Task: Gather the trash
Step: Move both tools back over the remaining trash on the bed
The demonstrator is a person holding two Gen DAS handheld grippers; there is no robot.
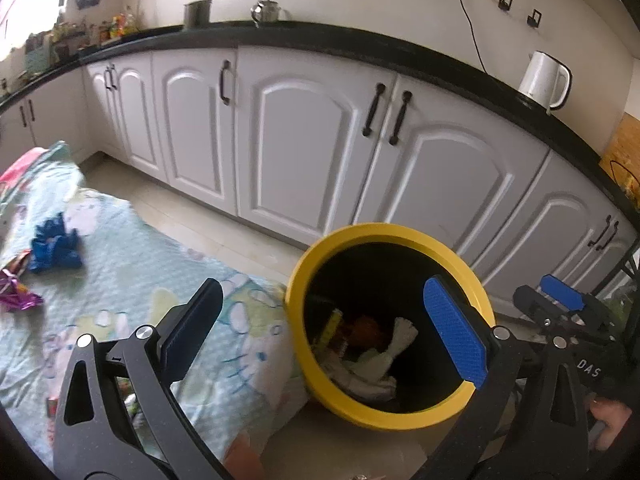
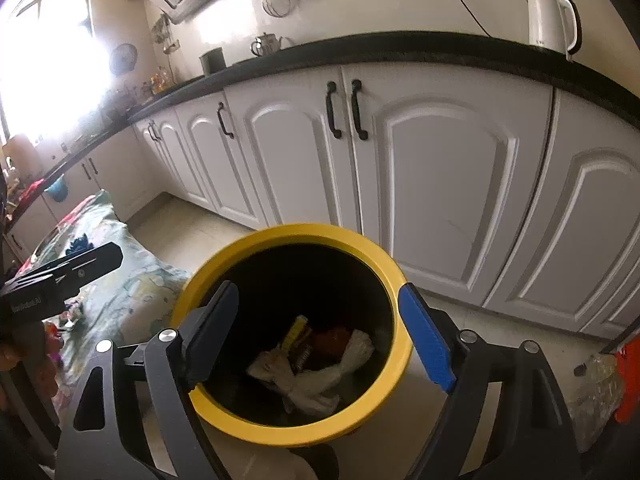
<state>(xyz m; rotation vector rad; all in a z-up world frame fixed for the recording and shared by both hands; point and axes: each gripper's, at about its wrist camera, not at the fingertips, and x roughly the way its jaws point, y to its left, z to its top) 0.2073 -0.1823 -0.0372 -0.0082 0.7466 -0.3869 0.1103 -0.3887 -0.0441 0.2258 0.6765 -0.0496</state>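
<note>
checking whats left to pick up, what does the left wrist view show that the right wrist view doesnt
Only the left wrist view shows a purple wrapper lying on the patterned cloth, beside a crumpled blue item.

Only the right wrist view shows an orange item at its right edge.

Both show the yellow bin with trash in it, the white kettle, and both grippers, left gripper and right gripper, open and holding nothing.

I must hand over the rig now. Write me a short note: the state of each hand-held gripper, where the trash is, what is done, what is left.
Left hand-held gripper: open, empty.
Right hand-held gripper: open, empty, over the round yellow-rimmed bin.
Done: white crumpled paper, a yellow pack and an orange piece lie in the bin.
Left: blue crumpled wrapper and shiny purple wrapper on the patterned cloth.
</note>
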